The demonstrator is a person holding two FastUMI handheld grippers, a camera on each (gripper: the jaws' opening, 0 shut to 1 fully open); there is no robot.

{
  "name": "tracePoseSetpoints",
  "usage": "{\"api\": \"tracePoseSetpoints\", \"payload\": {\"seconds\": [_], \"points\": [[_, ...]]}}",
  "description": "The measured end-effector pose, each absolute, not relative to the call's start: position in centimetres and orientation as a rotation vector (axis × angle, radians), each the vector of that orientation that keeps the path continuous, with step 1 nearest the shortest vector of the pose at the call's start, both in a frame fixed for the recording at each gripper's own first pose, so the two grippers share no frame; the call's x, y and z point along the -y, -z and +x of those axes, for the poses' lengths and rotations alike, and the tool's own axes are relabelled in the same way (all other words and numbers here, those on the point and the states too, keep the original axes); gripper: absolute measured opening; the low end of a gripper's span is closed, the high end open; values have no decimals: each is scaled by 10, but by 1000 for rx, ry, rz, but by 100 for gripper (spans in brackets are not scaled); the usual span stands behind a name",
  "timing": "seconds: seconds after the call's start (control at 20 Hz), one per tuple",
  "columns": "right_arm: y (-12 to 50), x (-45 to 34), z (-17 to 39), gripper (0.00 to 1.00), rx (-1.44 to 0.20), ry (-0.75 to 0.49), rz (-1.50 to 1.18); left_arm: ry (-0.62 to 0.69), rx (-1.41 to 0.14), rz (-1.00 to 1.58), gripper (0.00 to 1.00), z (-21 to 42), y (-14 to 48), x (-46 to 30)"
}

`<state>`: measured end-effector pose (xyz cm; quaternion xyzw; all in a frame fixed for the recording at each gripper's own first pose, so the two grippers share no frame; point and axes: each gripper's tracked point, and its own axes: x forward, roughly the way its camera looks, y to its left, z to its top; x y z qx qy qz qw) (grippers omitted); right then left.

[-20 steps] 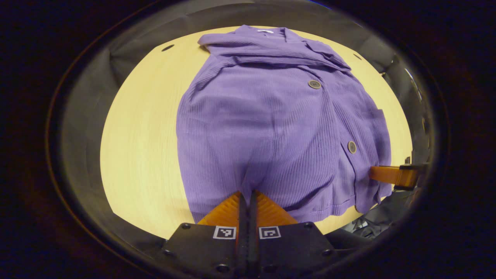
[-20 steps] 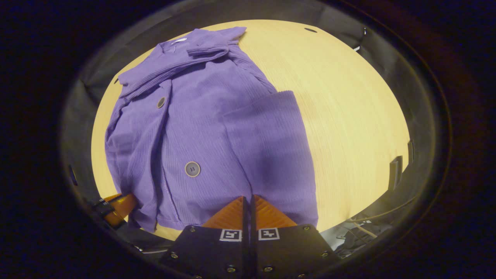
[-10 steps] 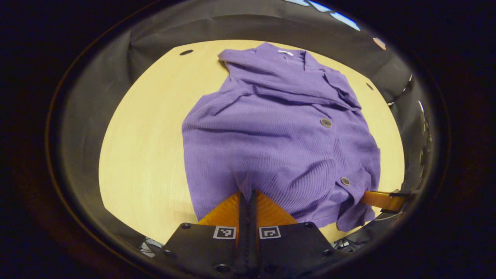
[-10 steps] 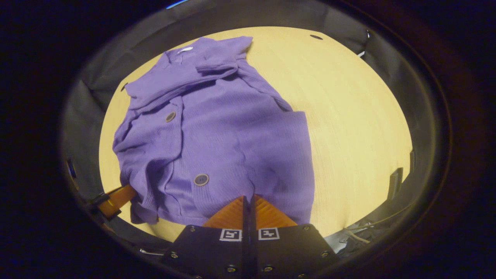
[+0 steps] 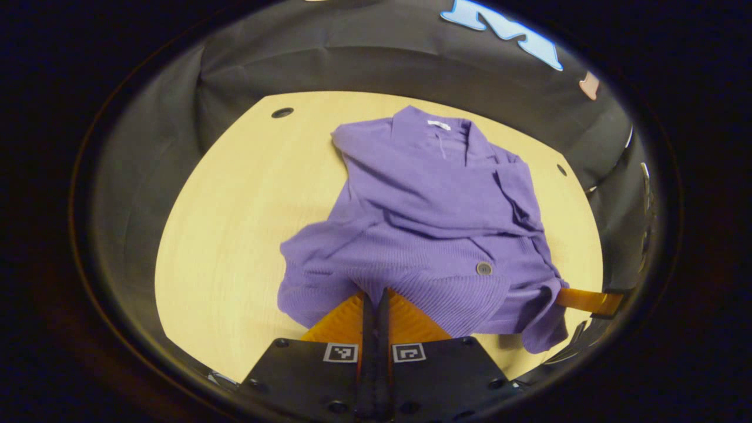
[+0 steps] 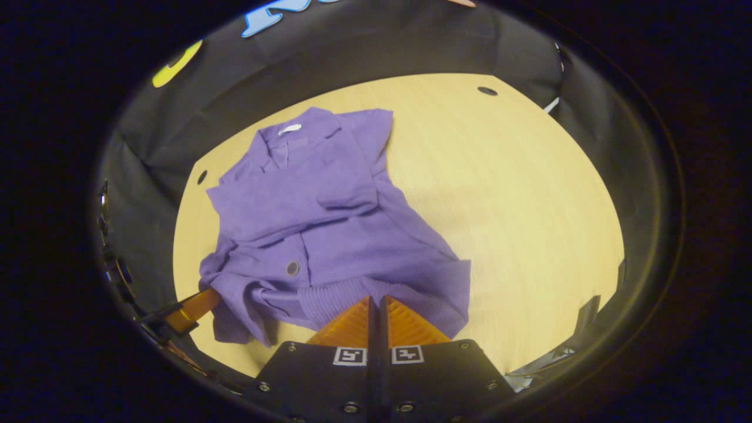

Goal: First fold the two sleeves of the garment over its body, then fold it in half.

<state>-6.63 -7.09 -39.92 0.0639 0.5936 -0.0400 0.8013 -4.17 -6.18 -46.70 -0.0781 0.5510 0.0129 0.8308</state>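
Purple ribbed garment (image 5: 435, 235) lies on the pale wooden table (image 5: 235, 235), its collar with a small white tag at the far end and its hem end raised off the surface toward the cameras. Both sleeves are laid across the upper body, forming overlapping flat panels below the collar. In the left gripper view, the left gripper (image 5: 375, 295) has its two orange fingers (image 5: 343, 320) pressed together on the near edge of the hem, with the knit cloth bunched and draped on either side of the tips. A round button (image 5: 484, 268) sits on the front placket to the right of that grip. At the right edge of the same view, an orange finger of the right gripper (image 5: 584, 301) reaches in and meets the garment's other hem corner, where a flap of cloth hangs down. In the right gripper view, the right gripper (image 6: 376, 301) likewise has its fingers closed tight on the hem, the fabric folding up in soft ridges just beyond them. The garment (image 6: 317, 235) lies on the left half of the table (image 6: 529, 205) there, with a button (image 6: 292, 268) near the lifted hem. The left gripper (image 6: 191, 308) appears at the lower left, touching the hanging corner. Small dark holes (image 5: 282, 112) mark the table's far corners.
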Motion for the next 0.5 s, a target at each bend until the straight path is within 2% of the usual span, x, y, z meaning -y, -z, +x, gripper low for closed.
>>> {"api": "tracePoseSetpoints", "payload": {"seconds": [0.5], "points": [[363, 56, 59, 1, -1111, 32, 136, -38, -1043, -145, 7, 65, 430, 59]]}}
